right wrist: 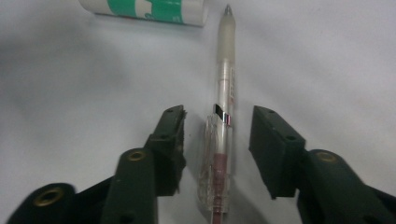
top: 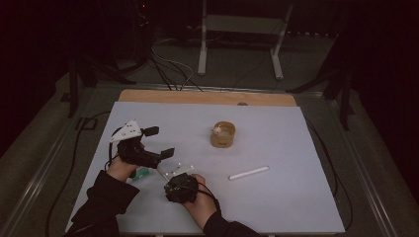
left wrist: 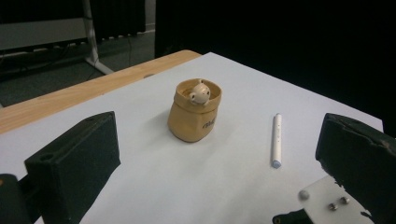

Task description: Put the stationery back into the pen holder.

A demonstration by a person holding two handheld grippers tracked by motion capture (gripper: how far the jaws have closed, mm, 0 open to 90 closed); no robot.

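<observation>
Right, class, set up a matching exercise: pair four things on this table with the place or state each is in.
Things:
1. clear pen
2. tan pot
3. white stick
4. green-and-white tube

Places or states:
a. holds a small white figure
b. lies between the right gripper's open jaws
c. lies alone, right of the hands in the high view
d. lies across, beyond the pen's tip

Pairs: 1-b, 2-a, 3-c, 4-d

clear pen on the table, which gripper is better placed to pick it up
Right. The right gripper is low over the clear pen, one jaw on each side of its barrel, pads not yet touching. The left gripper is open and faces the tan pot and white marker.
</observation>
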